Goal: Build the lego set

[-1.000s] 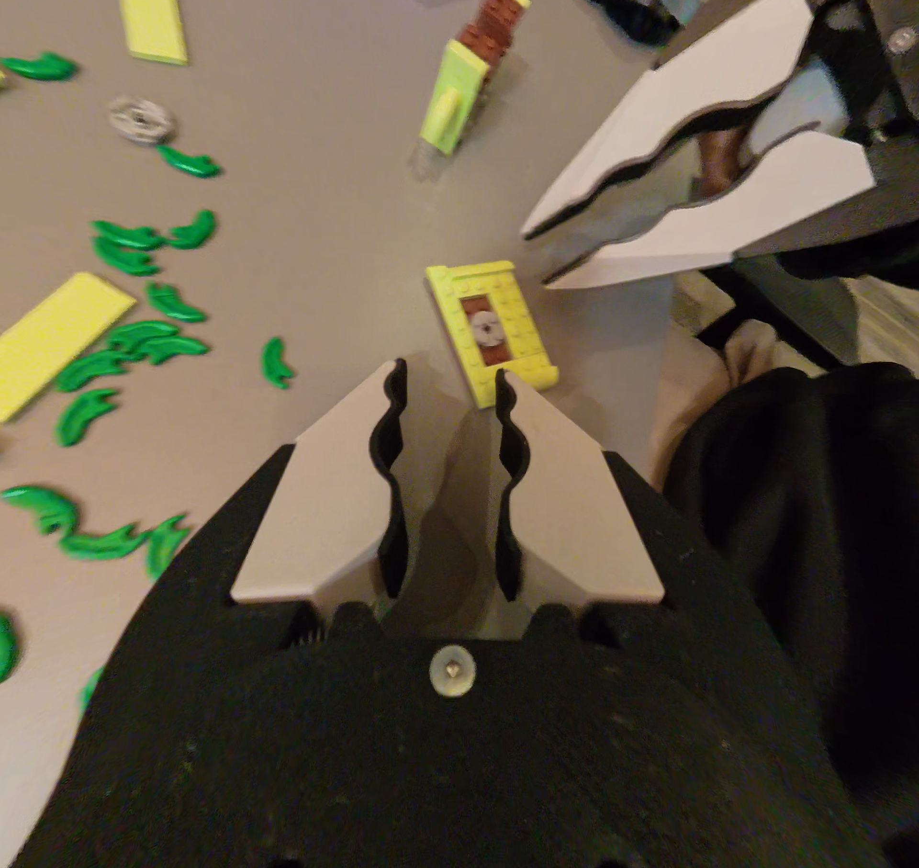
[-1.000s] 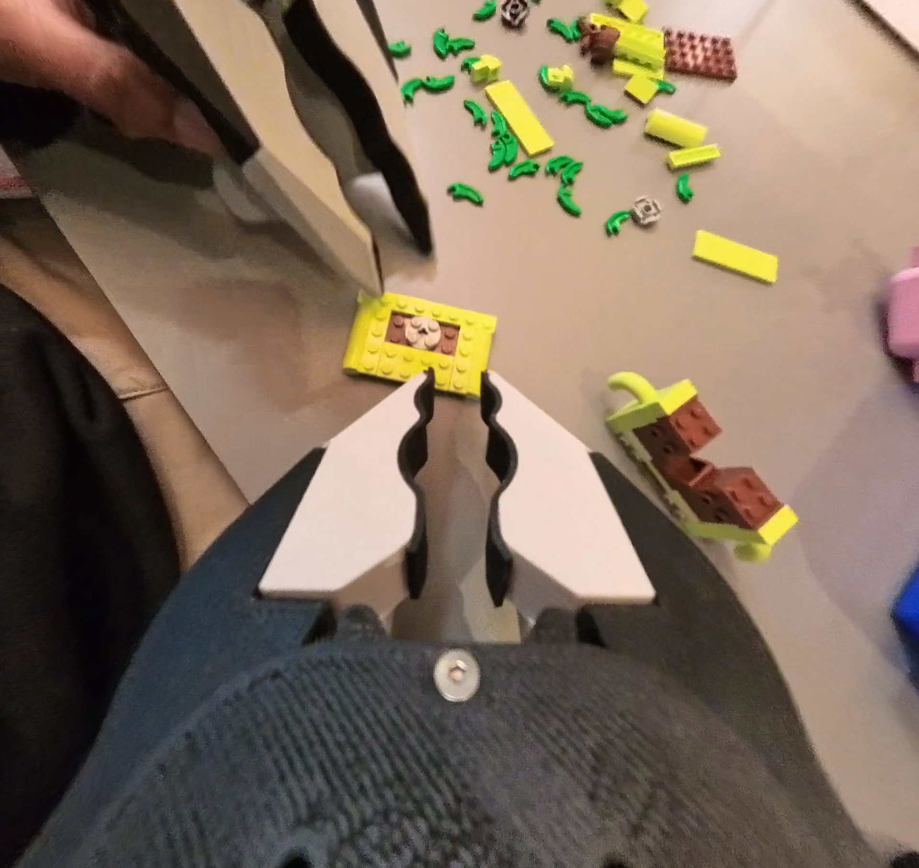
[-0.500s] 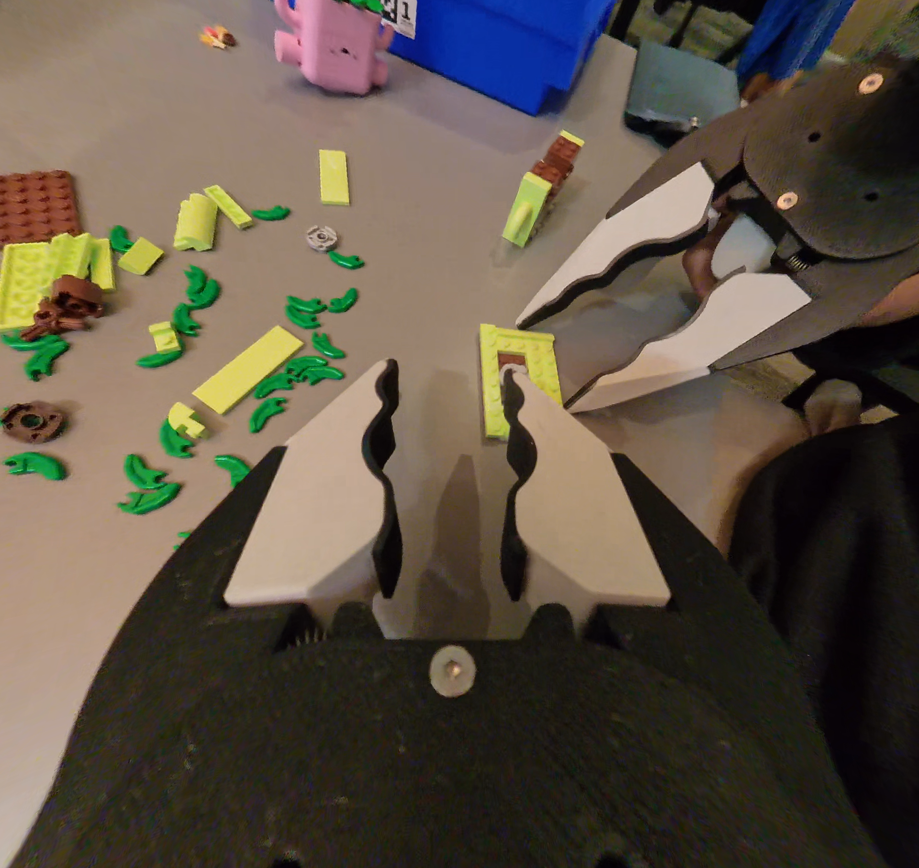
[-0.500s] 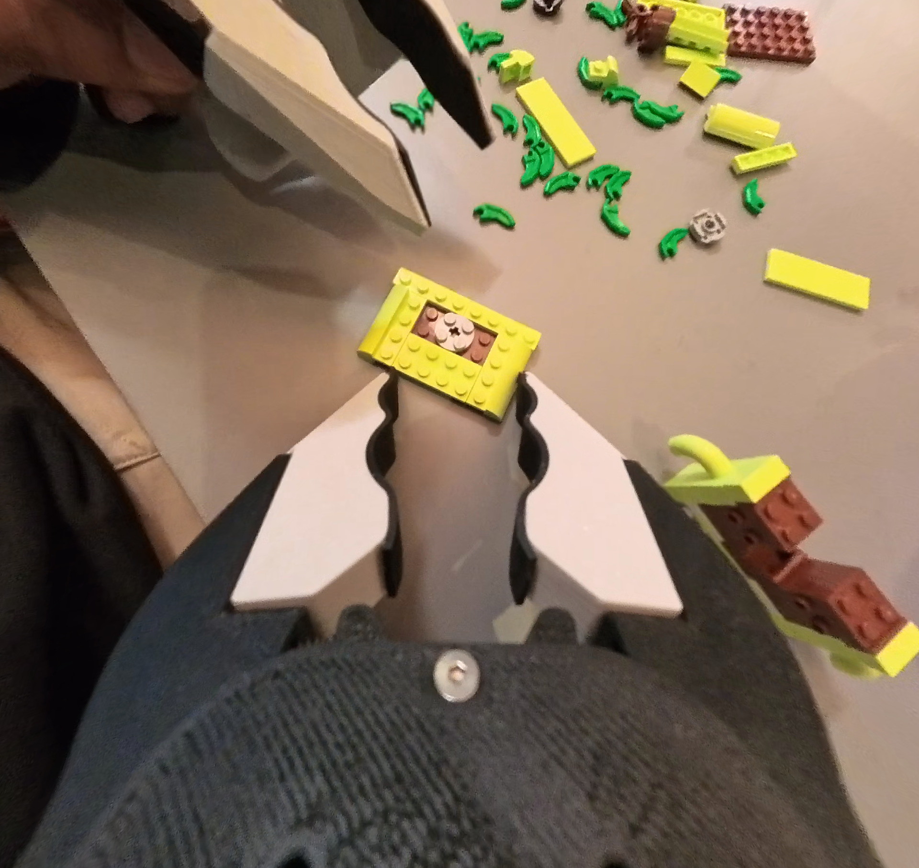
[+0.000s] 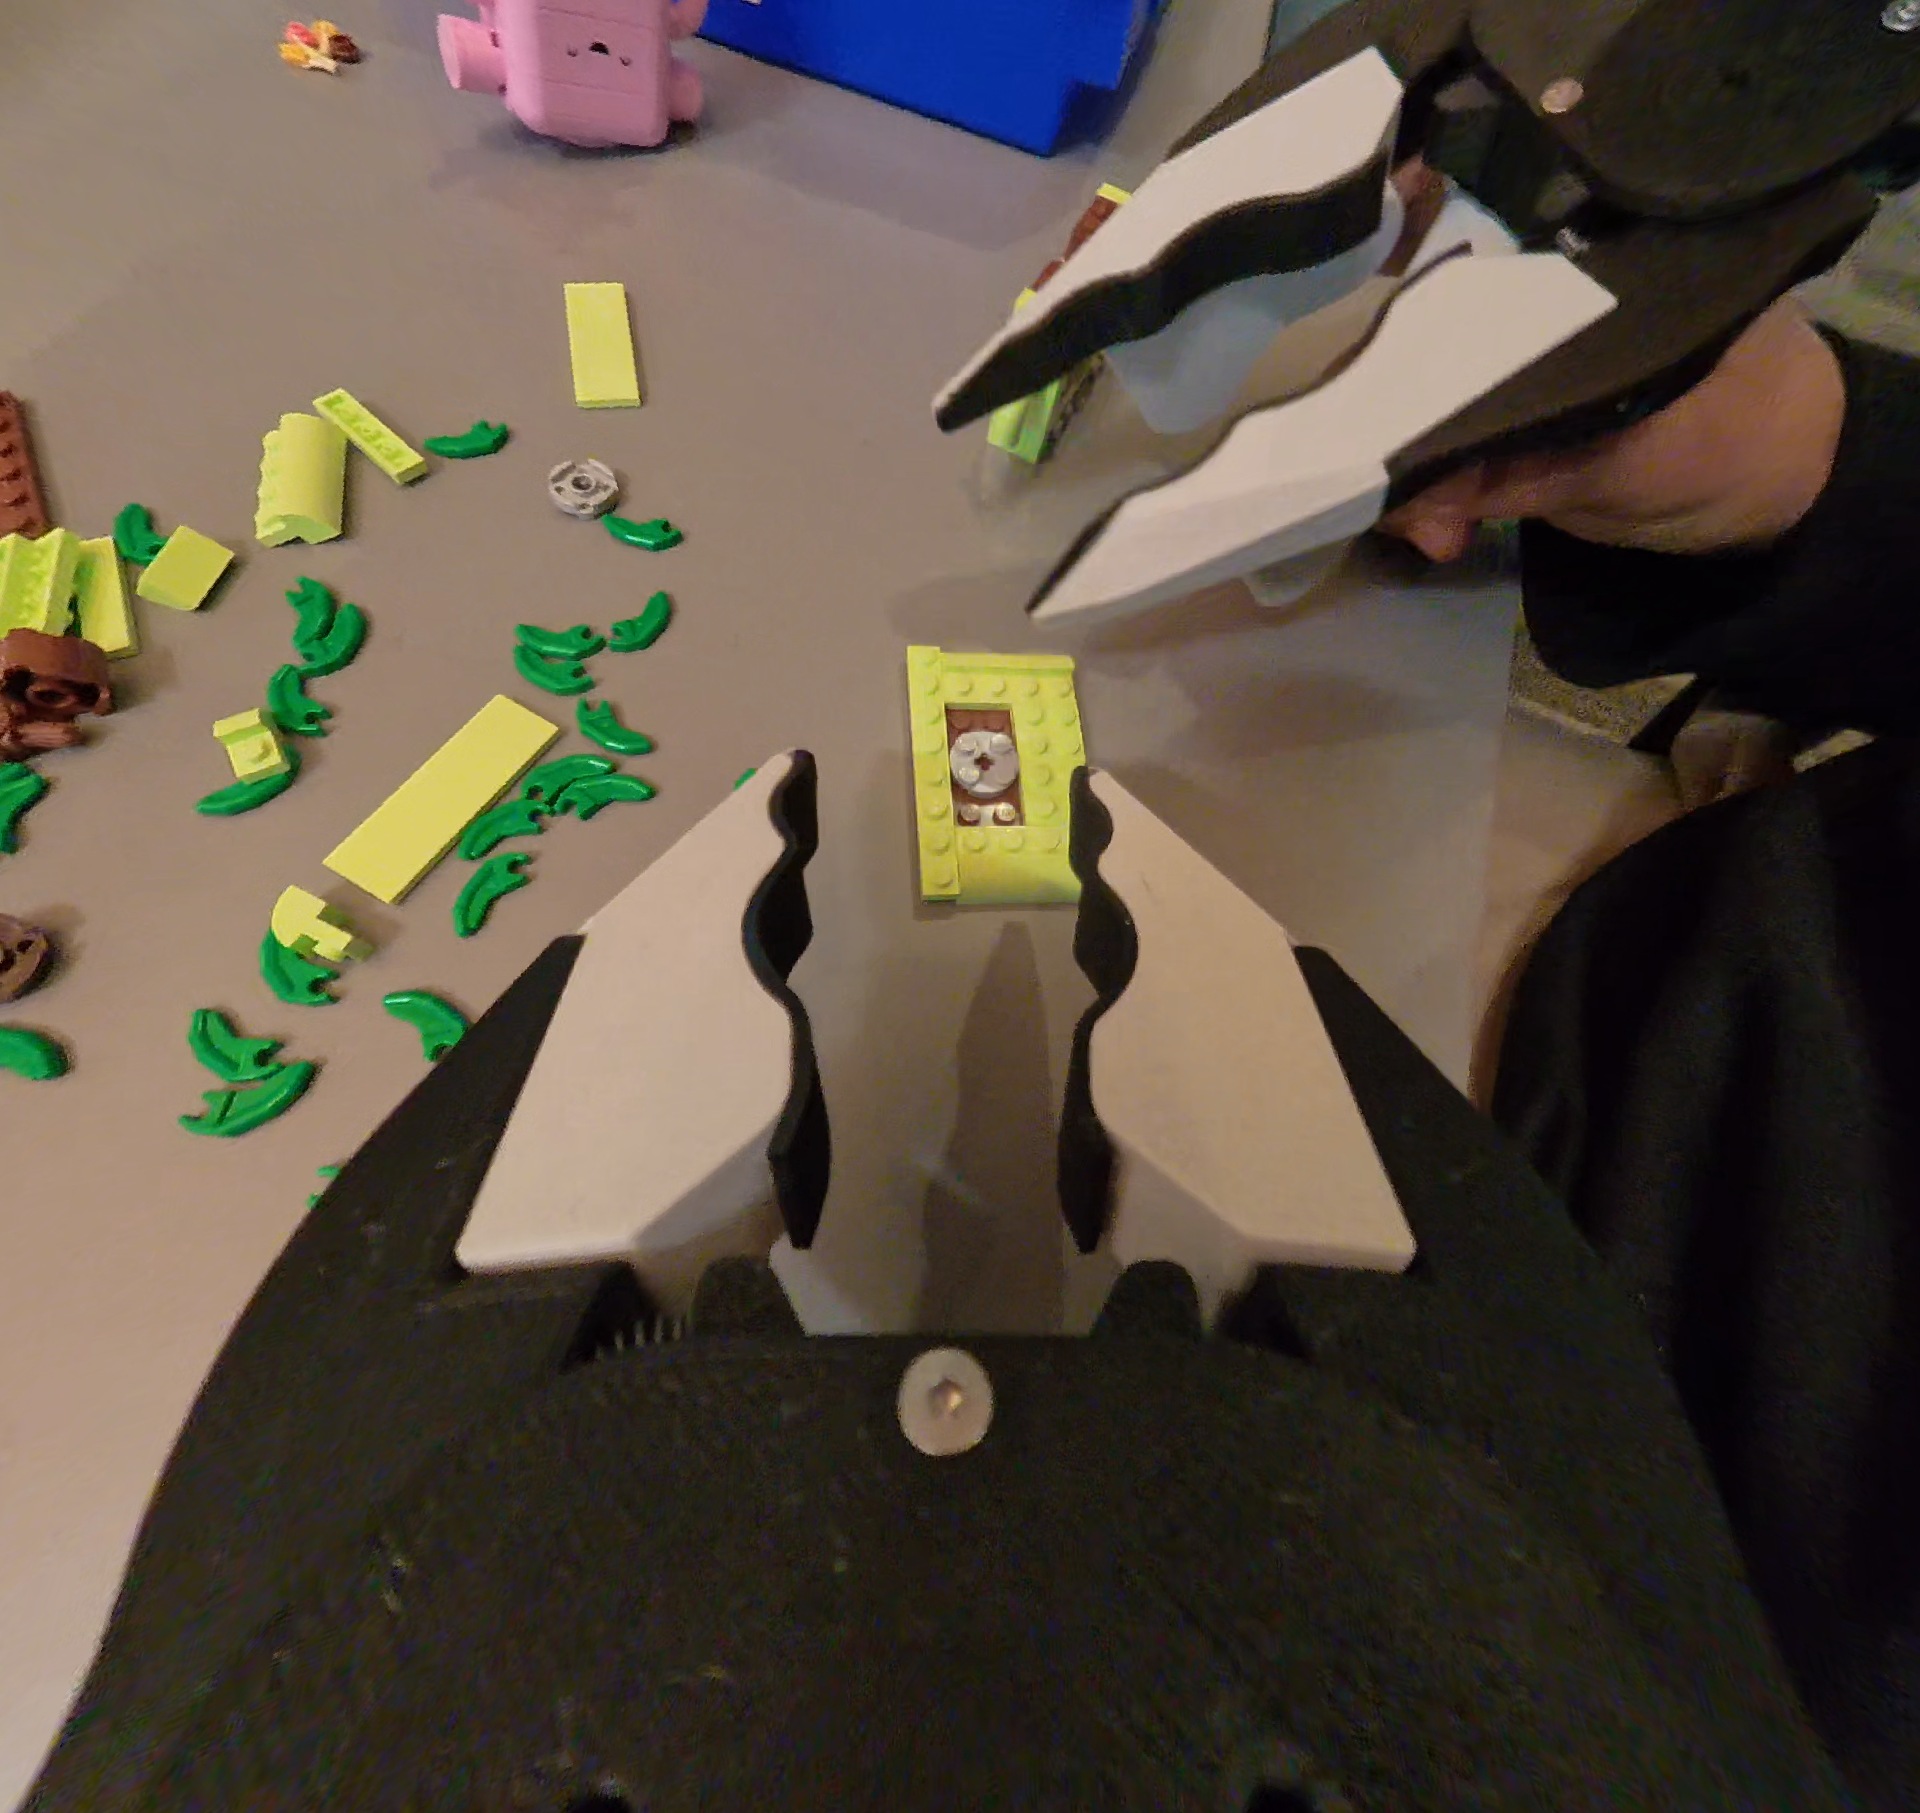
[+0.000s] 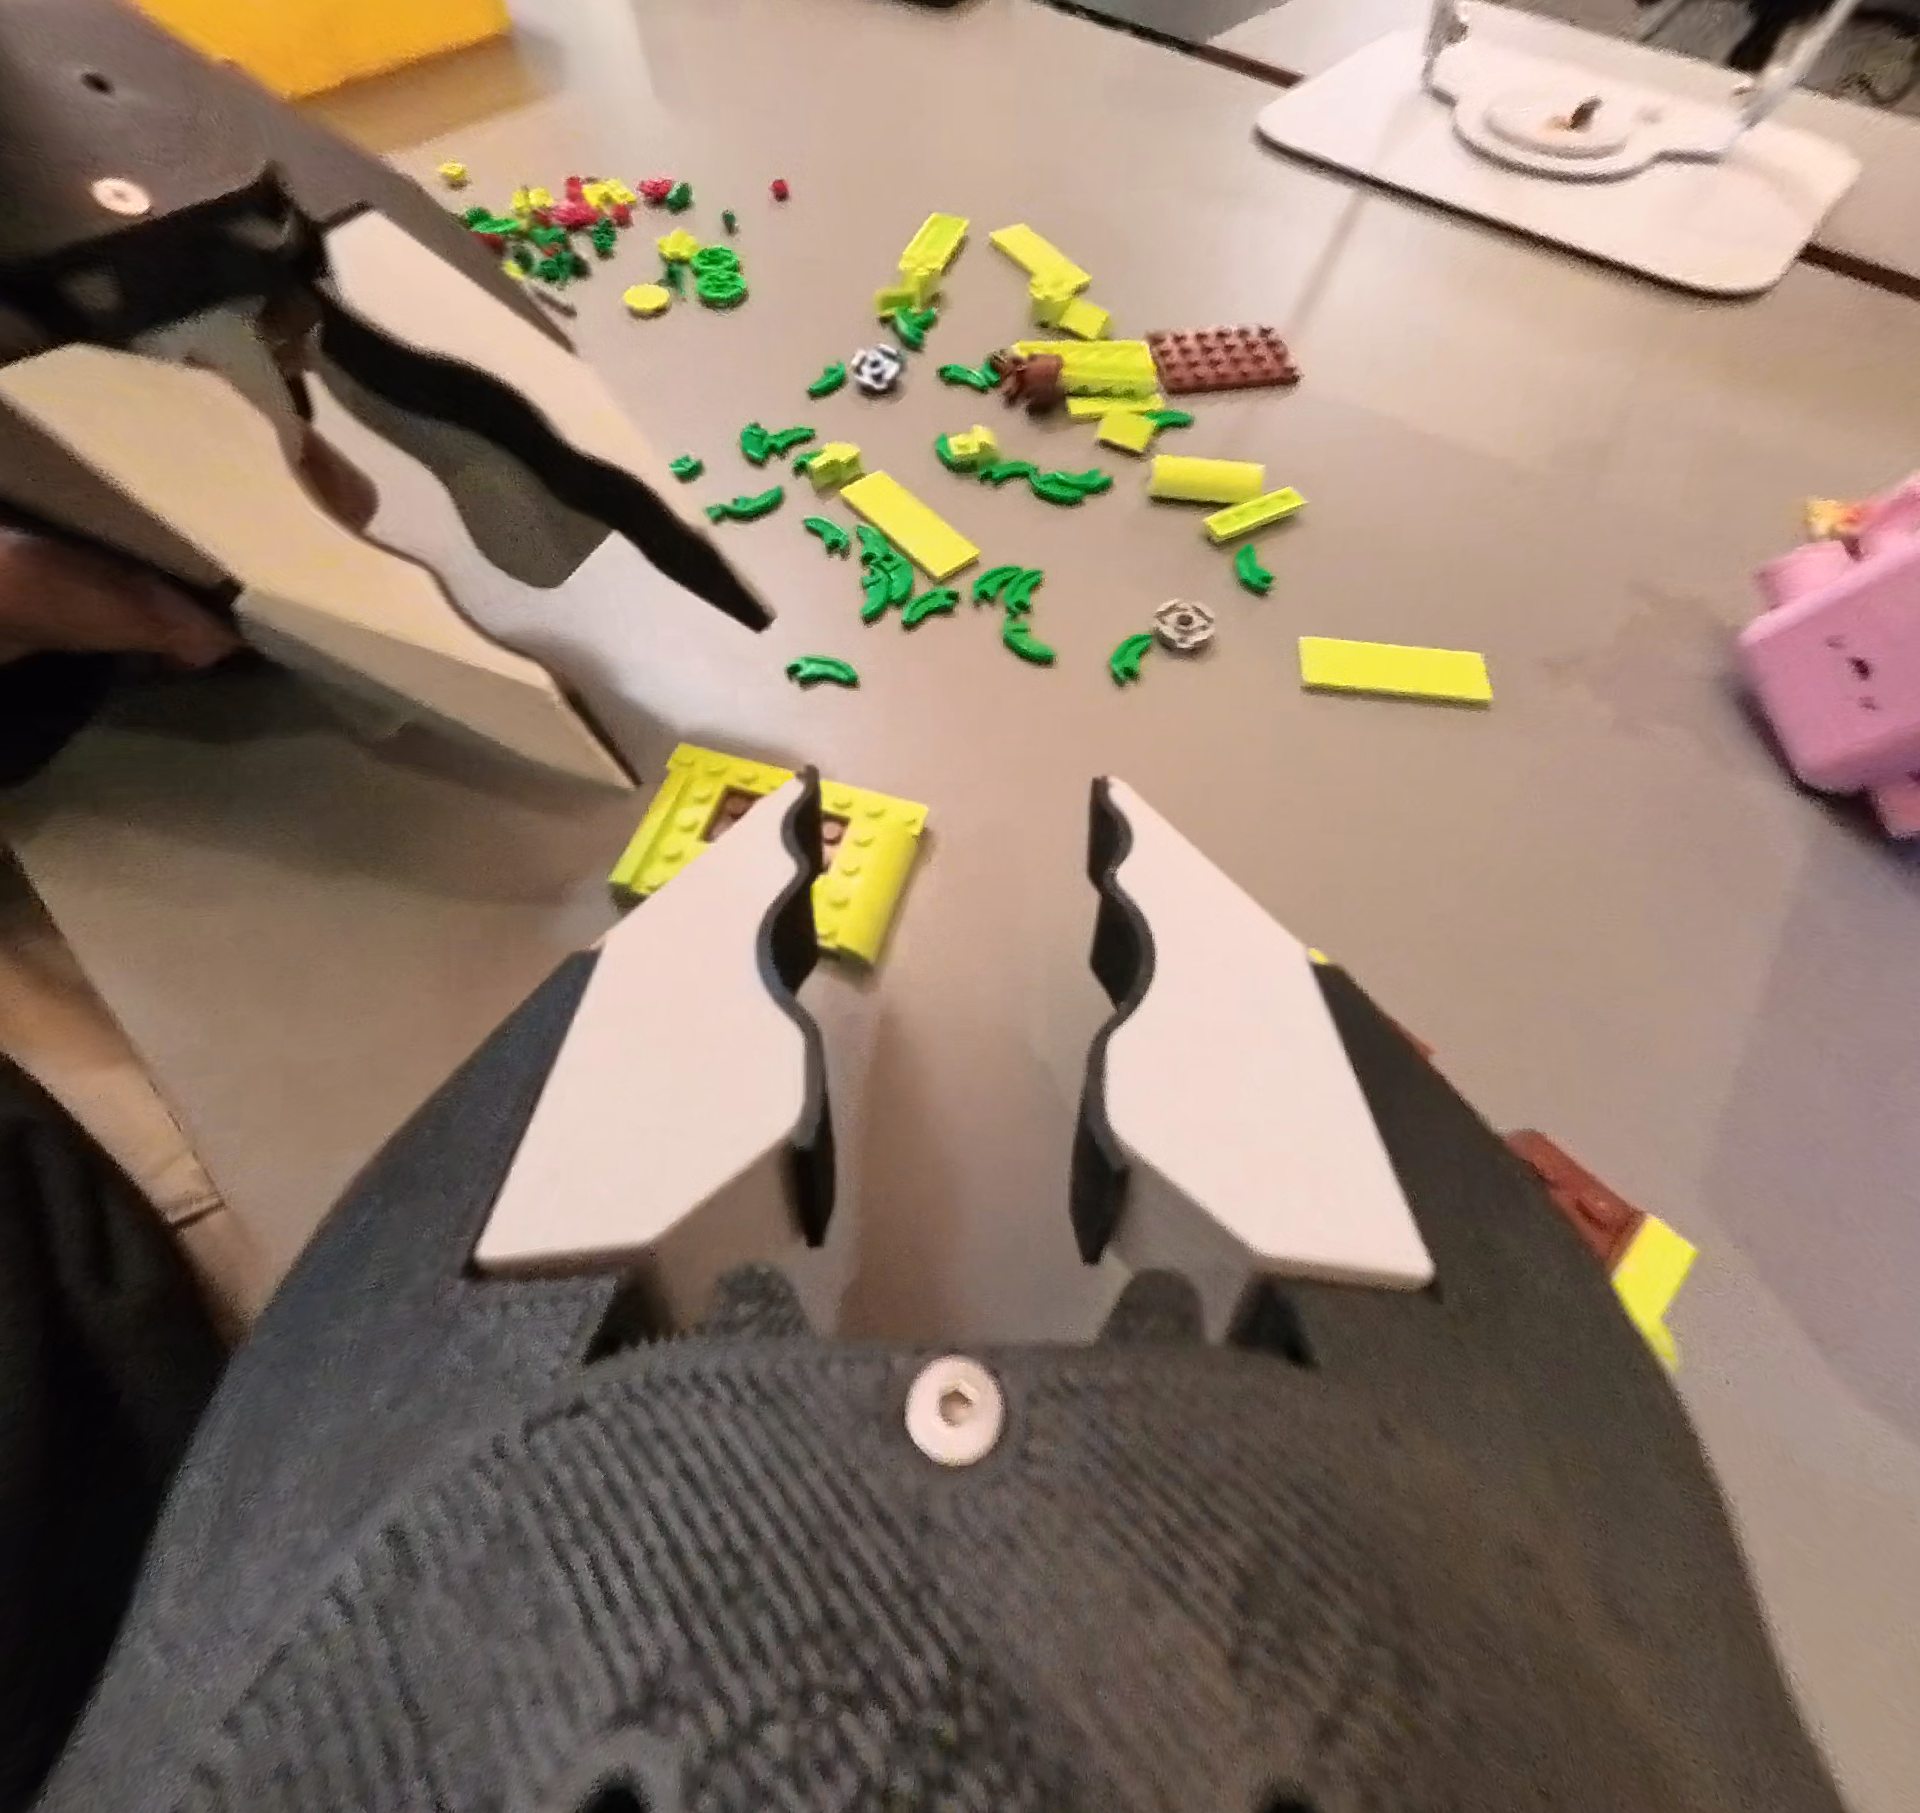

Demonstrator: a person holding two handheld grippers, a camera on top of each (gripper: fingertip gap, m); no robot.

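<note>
Table (image 6: 1195, 828) (grey) under scattered lego pieces (image 6: 904, 527).

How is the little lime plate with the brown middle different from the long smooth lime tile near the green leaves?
The lime plate has studs, a brown centre and a grey round piece on top; the long lime tile is smooth and plain. The plate looks shorter and wider; the tile looks longer and narrower. Both are lime green and lie flat on the grey table.

Open left tool (image 5: 940, 776) above lime plate (image 5: 992, 776)

Lime studded plate (image 5: 992, 776) flat on grey table, brown inset, grey round stud, apparently untouched
</note>
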